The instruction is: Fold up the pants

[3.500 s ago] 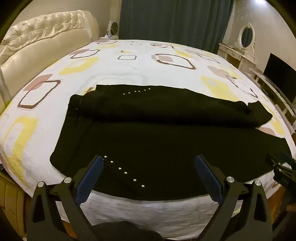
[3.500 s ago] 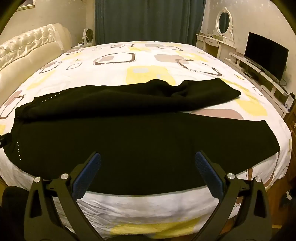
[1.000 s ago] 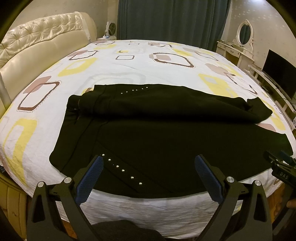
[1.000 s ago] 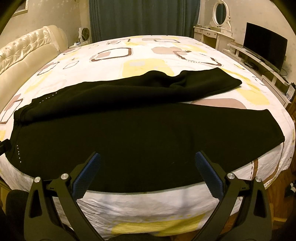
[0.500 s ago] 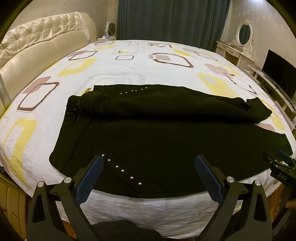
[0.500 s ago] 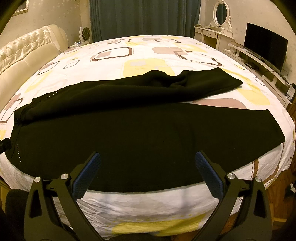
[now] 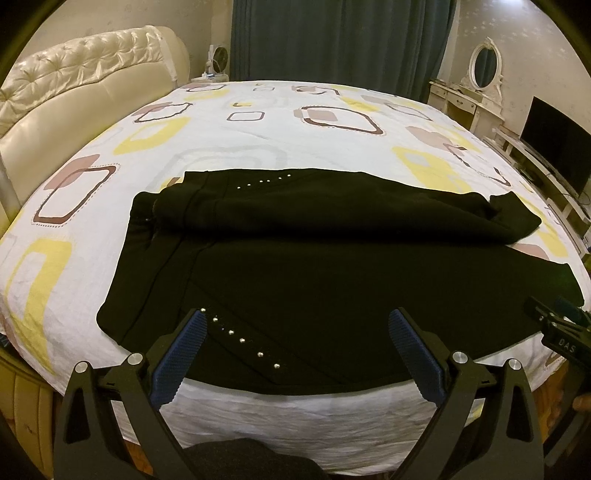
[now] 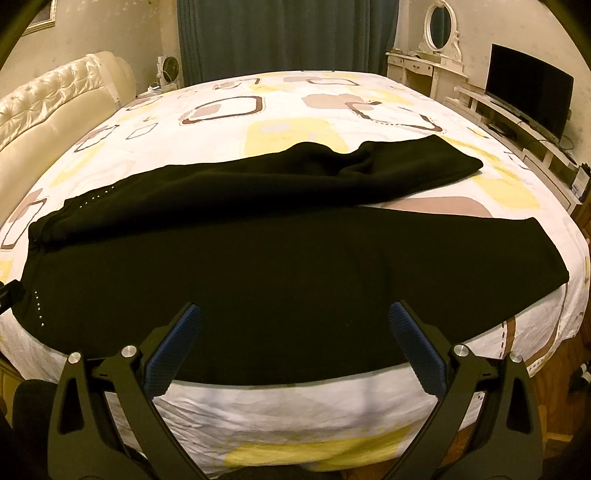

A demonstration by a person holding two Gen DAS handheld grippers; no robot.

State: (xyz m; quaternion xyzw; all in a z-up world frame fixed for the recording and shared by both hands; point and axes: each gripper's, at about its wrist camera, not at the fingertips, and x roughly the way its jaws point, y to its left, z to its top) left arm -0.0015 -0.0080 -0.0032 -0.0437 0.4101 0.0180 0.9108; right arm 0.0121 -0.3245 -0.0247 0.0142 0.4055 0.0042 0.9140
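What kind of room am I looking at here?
Most likely a home bedroom. A large bed with a tufted cream headboard fills the view, black pants spread on it. A dressing table with an oval mirror and a television stand along the wall.

Matt black cloth pants (image 7: 332, 280) lie on a wrinkled printed cotton-like bedsheet (image 7: 258, 129).

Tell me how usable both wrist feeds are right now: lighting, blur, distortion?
Left wrist: dim warm light; the black pants read as a near-featureless mass, only the studs catching light; fisheye bows the bed.
Right wrist: the same amber cast and bowing; folds in the pants barely show; focus looks sharp.
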